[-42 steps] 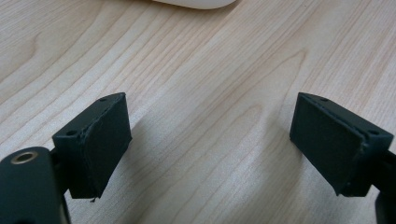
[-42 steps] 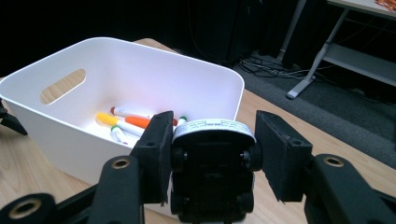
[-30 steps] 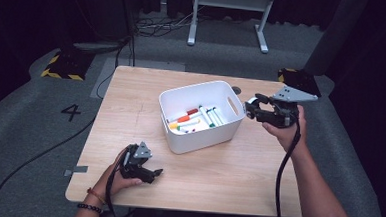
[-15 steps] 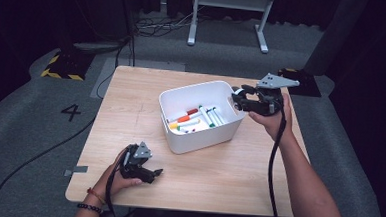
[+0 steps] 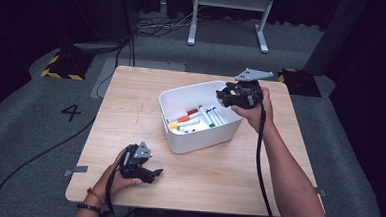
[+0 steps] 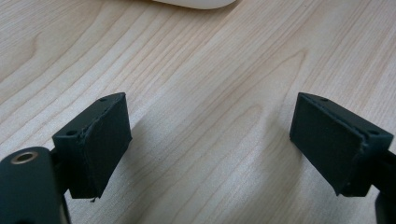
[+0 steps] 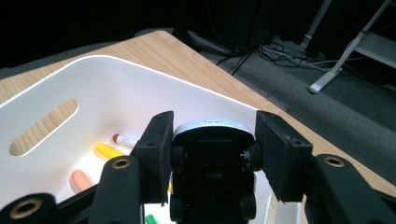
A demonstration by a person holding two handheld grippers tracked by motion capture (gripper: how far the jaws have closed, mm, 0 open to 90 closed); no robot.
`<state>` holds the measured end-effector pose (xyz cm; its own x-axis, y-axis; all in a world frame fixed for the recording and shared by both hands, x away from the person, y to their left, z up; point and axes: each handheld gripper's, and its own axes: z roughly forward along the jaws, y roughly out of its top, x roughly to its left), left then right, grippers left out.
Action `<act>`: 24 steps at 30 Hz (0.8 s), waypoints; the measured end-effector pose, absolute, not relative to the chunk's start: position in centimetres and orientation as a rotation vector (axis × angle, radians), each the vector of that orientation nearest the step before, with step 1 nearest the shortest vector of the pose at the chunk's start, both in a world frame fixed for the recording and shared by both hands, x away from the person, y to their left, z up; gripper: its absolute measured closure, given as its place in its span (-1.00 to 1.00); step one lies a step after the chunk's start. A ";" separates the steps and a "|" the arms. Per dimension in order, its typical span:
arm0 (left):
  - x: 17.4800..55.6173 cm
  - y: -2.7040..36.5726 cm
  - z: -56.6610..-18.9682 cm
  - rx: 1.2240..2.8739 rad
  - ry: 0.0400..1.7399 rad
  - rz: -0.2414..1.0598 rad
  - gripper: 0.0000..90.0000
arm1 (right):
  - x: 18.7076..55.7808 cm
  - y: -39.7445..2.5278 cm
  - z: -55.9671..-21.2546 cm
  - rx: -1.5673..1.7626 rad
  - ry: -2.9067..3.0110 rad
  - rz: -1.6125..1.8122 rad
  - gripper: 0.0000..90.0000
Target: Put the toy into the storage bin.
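White plastic forms the one bin (image 5: pixel 199 134), holding about eight markers (image 5: pixel 189 119), and the right gripper (image 7: pixel 212 140) hangs over its rim pinching a single black toy car (image 7: pixel 212 182) with its underside towards the camera. Its body is mostly hidden between the jaws, so only four wheels and a pale roof edge show. Nearer the person, the left gripper (image 5: pixel 150 172) rests spread on the wooden table (image 6: pixel 210 93), nothing between its jaws.
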<state>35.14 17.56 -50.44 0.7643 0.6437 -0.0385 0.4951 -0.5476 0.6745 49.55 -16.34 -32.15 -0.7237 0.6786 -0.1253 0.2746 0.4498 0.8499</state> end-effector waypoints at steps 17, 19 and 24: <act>35.1 17.6 -50.4 2.265 0.845 0.280 -0.72 | 51.8 -12.3 -34.3 0.820 2.426 1.019 0.09; 35.1 17.6 -50.4 2.266 0.845 0.281 -0.72 | 51.7 -11.9 -34.5 0.827 2.446 0.996 0.09; 35.1 17.6 -50.4 2.265 0.841 0.284 -0.72 | 51.7 -12.2 -35.3 0.809 2.506 0.934 0.09</act>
